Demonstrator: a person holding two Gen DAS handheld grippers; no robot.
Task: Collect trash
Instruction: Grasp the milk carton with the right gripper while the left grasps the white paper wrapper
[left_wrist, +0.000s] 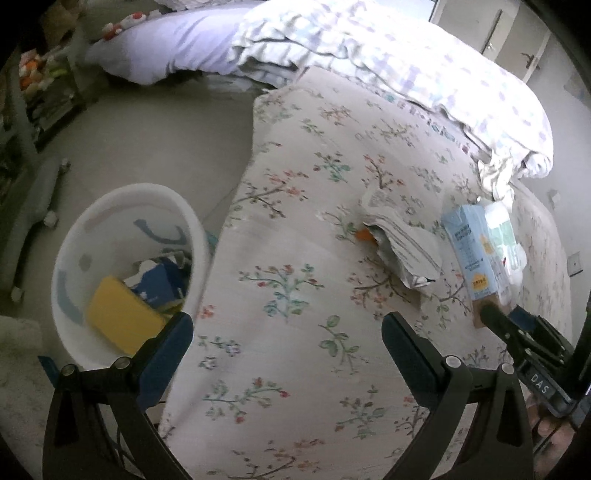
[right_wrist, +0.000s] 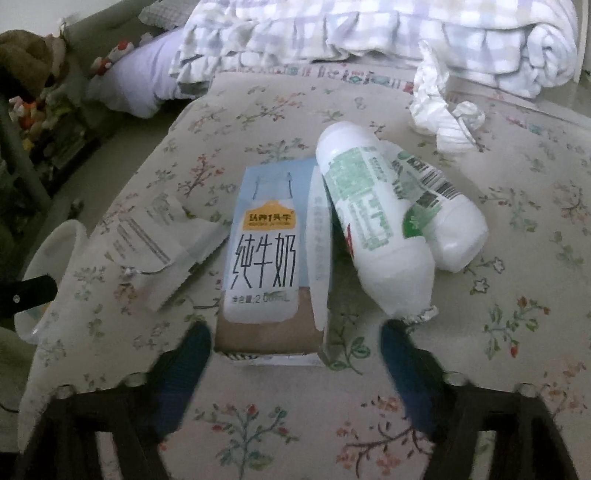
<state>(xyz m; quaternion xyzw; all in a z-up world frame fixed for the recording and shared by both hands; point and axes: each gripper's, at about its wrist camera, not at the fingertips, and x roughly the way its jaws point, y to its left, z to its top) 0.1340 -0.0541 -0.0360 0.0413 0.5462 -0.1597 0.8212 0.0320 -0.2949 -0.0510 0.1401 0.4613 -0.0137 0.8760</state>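
Blue-padded right gripper (right_wrist: 295, 343) lined up on the milk carton (right_wrist: 275, 251), lying flat on the floral bedspread (right_wrist: 280, 424) straight ahead, its brown base end just short of the fingertips and between their lines. Pick-up step, judging by the layout: still to come, an advance until both pads flank the carton's sides, then a squeeze and a carry to the white bin (left_wrist: 92, 229). Right jaws wide, holding nothing, touching nothing. Two white bottles (right_wrist: 376, 229) ahead and rightward, leaning against the carton, likely to roll when it lifts. Torn wrapper (right_wrist: 159, 236) ahead-left. Left gripper (left_wrist: 286, 336) also wide and empty, hovering over the bedspread with the bin at its left, some trash already inside.
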